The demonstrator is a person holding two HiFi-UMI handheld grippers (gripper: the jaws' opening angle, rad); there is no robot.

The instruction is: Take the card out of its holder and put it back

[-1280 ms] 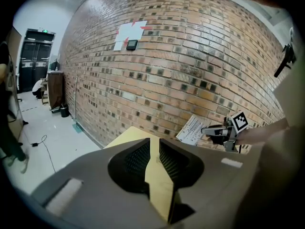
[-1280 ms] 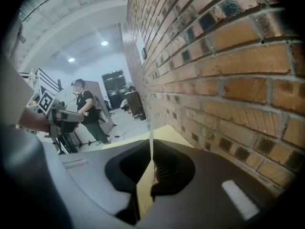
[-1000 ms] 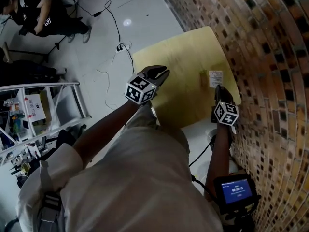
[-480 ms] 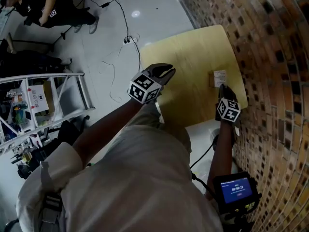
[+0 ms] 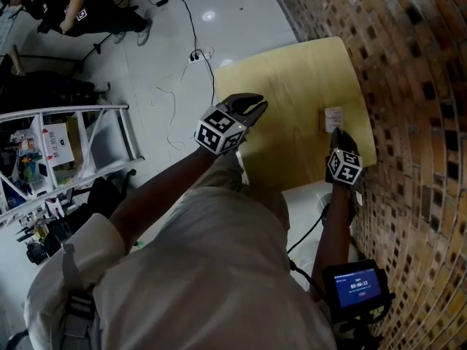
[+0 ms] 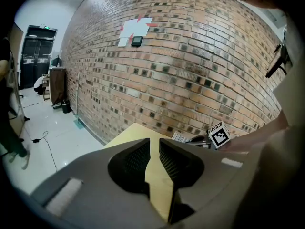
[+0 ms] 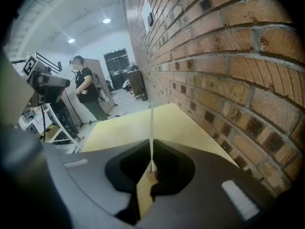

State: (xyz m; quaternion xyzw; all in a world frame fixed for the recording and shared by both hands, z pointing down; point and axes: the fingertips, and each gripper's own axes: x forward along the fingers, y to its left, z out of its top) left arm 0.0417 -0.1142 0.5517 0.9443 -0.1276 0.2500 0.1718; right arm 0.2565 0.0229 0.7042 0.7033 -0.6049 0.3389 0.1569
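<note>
A white card [image 5: 333, 117] stands near the right edge of the light wooden table [image 5: 292, 86], close to the brick wall. My right gripper [image 5: 336, 134] is shut on it. In the right gripper view the card [image 7: 151, 128] shows edge-on as a thin white line rising from between the jaws of the right gripper [image 7: 151, 168]. A small brown holder [image 5: 322, 122] sits right beside the card; whether the card sits in it I cannot tell. My left gripper [image 5: 252, 109] hovers over the table's near left part, its jaws a narrow gap apart with nothing between them [image 6: 154, 149].
The brick wall [image 5: 408, 86] runs along the table's right side. A metal rack [image 5: 66, 144] stands on the floor at left, cables [image 5: 186, 57] trail behind the table, and a person [image 5: 66, 6] is at the far left. A small screen [image 5: 355, 286] hangs by my right arm.
The head camera has shifted a little, so the table sits slightly further right in view. Both grippers keep their places relative to the table and the card.
</note>
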